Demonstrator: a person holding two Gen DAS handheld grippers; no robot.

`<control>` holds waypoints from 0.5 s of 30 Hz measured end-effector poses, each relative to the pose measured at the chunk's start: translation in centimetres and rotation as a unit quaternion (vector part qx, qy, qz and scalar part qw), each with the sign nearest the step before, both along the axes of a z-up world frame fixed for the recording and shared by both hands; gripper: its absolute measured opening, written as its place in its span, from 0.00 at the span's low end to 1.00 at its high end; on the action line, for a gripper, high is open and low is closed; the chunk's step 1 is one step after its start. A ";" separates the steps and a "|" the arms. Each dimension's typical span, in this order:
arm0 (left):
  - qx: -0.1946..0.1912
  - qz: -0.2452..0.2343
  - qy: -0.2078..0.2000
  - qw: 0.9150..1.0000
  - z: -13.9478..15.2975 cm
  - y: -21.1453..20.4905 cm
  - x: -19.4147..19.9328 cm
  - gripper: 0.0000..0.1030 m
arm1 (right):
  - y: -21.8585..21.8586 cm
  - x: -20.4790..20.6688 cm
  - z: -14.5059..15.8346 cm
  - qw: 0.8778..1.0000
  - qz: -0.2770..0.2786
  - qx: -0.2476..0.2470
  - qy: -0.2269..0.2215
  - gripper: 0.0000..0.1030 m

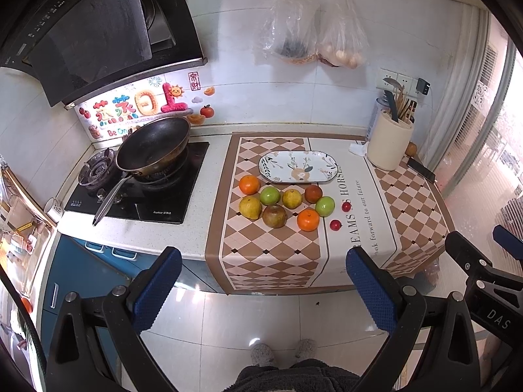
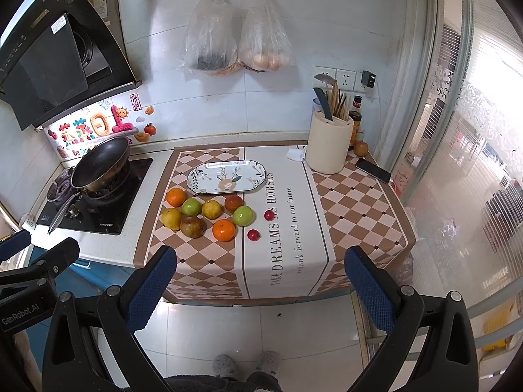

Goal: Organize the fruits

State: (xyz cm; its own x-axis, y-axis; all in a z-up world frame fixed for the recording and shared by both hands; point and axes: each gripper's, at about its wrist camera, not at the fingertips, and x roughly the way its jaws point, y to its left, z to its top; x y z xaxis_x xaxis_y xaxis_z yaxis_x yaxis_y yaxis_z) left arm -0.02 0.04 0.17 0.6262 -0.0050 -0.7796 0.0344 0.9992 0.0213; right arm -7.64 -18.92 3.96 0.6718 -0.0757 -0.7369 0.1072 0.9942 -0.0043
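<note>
Nothing is sorted yet: your oval floral ceramic plate lies bare on the checked-cloth worktop. Just in front of the plate, ten loose fruits wait, from an orange mandarin to two small red ones. Your left gripper and right gripper hang spread and empty, well short of the plate

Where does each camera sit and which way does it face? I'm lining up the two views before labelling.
Left wrist: on the left gripper, held back from the counter, facing the fruits; its open blue fingers, the right gripper and slippered feet show.
Right wrist: on the right gripper, same heading, further right; open fingers, the left gripper and feet show.
Shared: plate, wok, utensil holder.
</note>
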 end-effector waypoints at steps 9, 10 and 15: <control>0.000 -0.001 0.000 1.000 0.3 -0.3 0.5 1.00 | 0.2 -0.3 0.1 1.000 0.001 0.001 -0.001 1.00; 0.000 0.000 0.000 1.000 0.3 -0.4 0.6 1.00 | 0.2 -0.1 0.3 1.000 0.001 0.000 -0.002 1.00; -0.002 -0.001 -0.001 1.000 0.1 -0.2 0.4 1.00 | 0.3 -0.2 0.6 1.000 0.001 -0.001 -0.004 1.00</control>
State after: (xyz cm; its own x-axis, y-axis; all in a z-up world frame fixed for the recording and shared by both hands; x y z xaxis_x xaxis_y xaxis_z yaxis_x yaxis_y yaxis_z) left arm 0.34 -0.21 0.28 0.6276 -0.0083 -0.7785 0.0358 0.9992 0.0183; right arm -7.83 -18.59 4.55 0.6772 -0.0747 -0.7320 0.1044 0.9945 -0.0049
